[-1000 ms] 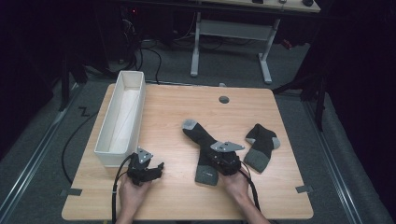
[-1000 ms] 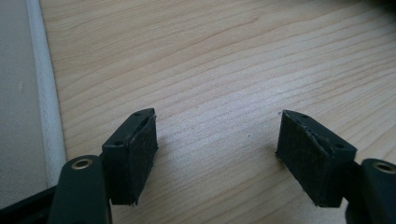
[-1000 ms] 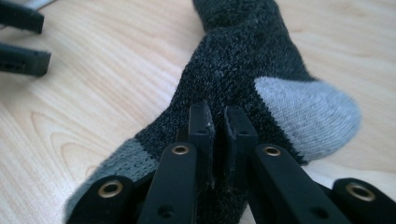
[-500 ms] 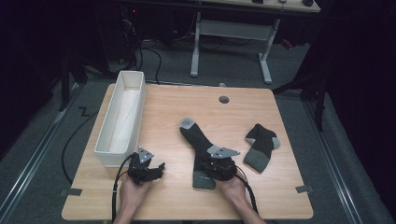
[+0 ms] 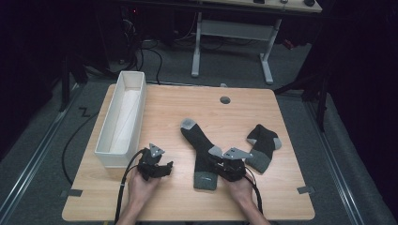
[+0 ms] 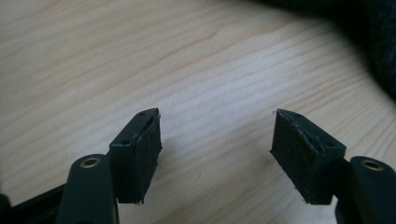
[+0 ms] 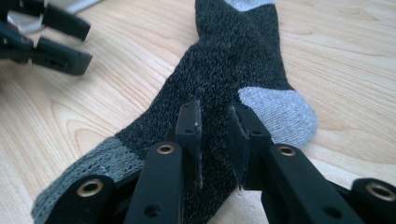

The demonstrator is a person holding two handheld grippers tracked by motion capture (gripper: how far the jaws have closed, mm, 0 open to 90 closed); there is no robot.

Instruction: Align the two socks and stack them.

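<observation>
the sock (image 5: 202, 154) at the table's six o'clock is knitted in dark charcoal flecked with grey, with a light grey toe, heel and cuff. the second sock (image 5: 261, 146), at four o'clock, is coloured alike: dark body, grey trim. the table (image 5: 187, 103) is shown in pale wood with a wavy grain. the bin (image 5: 121, 123) at nine o'clock is white. both grippers (image 5: 159, 169) (image 5: 224, 172) are seen in black, each topped with a grey plate.

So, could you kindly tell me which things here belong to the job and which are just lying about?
In hand: long dark grey sock with light grey heel; right gripper, jaws narrowed over it; folded matching sock.
Lying about: white oblong bin; left gripper, jaws open.
</observation>
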